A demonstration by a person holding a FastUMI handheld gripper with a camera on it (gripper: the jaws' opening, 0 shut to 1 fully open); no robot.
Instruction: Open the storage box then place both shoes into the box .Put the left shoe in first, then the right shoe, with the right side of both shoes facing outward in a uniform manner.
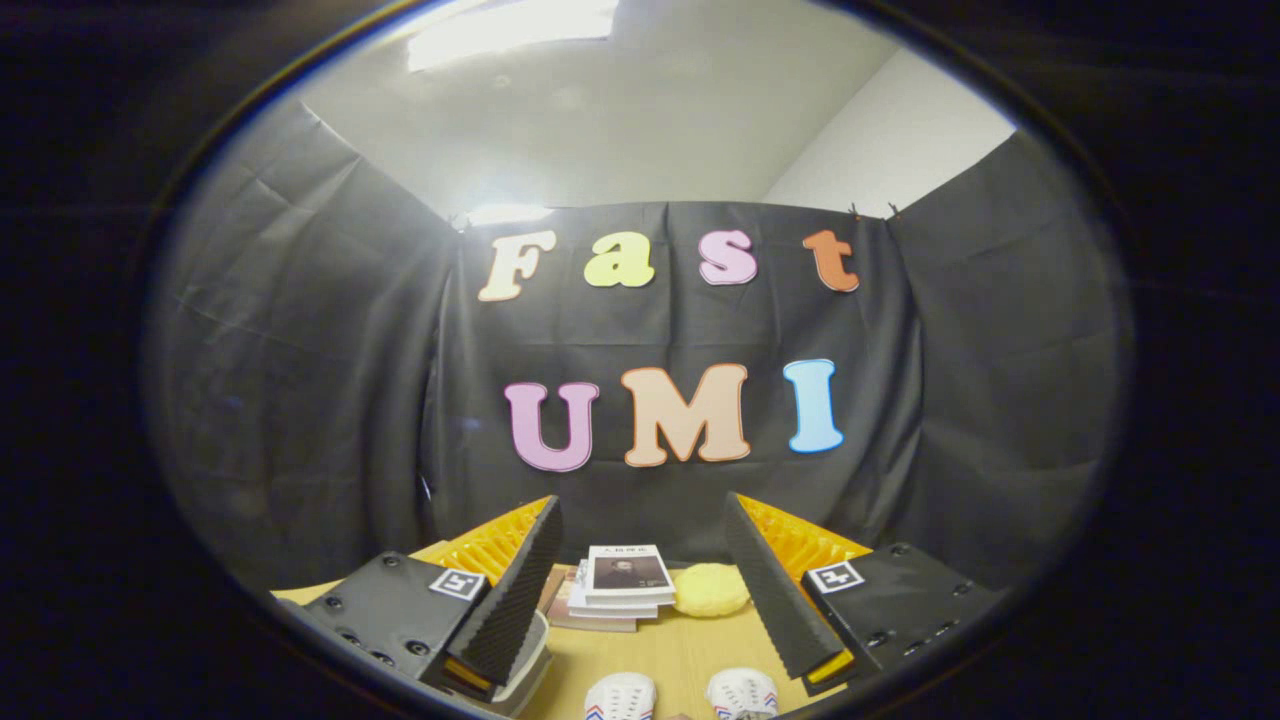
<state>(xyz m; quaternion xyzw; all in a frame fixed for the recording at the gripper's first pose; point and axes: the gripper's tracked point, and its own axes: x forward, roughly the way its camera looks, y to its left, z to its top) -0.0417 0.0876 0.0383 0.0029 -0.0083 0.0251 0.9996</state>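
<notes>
So this looks like square one to me. The gripper [640, 590] is spread wide apart with nothing between its fingers, just hanging above the wooden table [680, 650] and pointing pretty much level at the back of the booth.

The two shoes [682, 695] are sitting side by side on the table, low down between the fingers and close in under them. Only the toe ends are visible, white with some striped trim, so I honestly can't say which is the left and which is the right from here. Neither one is being touched.

The storage box is the tricky bit. There's a pale rounded rim [530, 660] poking out from under the left finger, which might be part of it, but I can't tell for sure, and I can't tell whether any lid is on or off.

Further back, beyond the fingers, there's a stack of books [620, 590] and a yellow round spongy thing [710, 590] just beside it.

My read: nothing is done yet. Opening the box, the left shoe, then the right shoe are all still to go
</notes>
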